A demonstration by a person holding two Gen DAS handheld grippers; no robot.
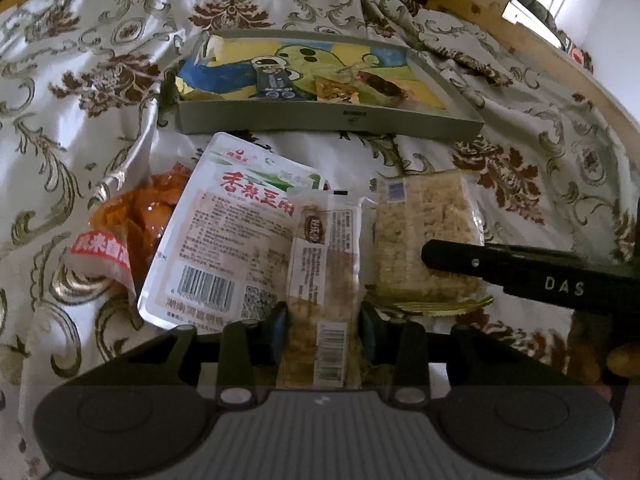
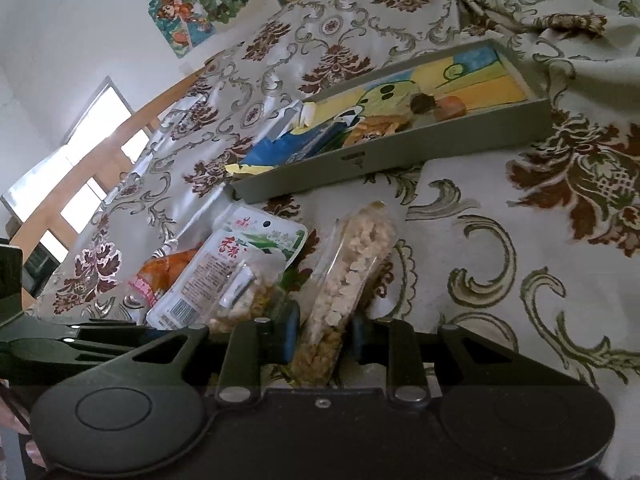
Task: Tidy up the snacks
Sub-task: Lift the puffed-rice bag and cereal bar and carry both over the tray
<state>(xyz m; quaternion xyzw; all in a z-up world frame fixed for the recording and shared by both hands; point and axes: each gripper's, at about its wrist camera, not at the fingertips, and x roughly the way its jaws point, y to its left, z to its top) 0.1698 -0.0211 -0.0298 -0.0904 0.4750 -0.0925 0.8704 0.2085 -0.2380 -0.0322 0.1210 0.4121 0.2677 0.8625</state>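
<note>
Crinkly film, left gripper [image 1: 324, 330]: your jaws pinch the narrow bar packet [image 1: 320, 280].
Right gripper [image 2: 320, 338]: closed on the crisp-rice packet [image 2: 348, 280]; light, brittle, so hold an end.
Tray [image 1: 332, 120]: just beyond the pile.

The floral cream-and-brown cloth [image 1: 540, 168] looks satiny, with a soft sheen. The shallow grey box [image 1: 328, 118] seems matt cardboard. The white printed snack pouch [image 1: 224, 248] is glossy plastic film (crinkled at its edges); the clear-wrapped puffed-rice bar [image 2: 344, 280] looks rough-grained. Both grippers' black bodies are matt plastic.
</note>
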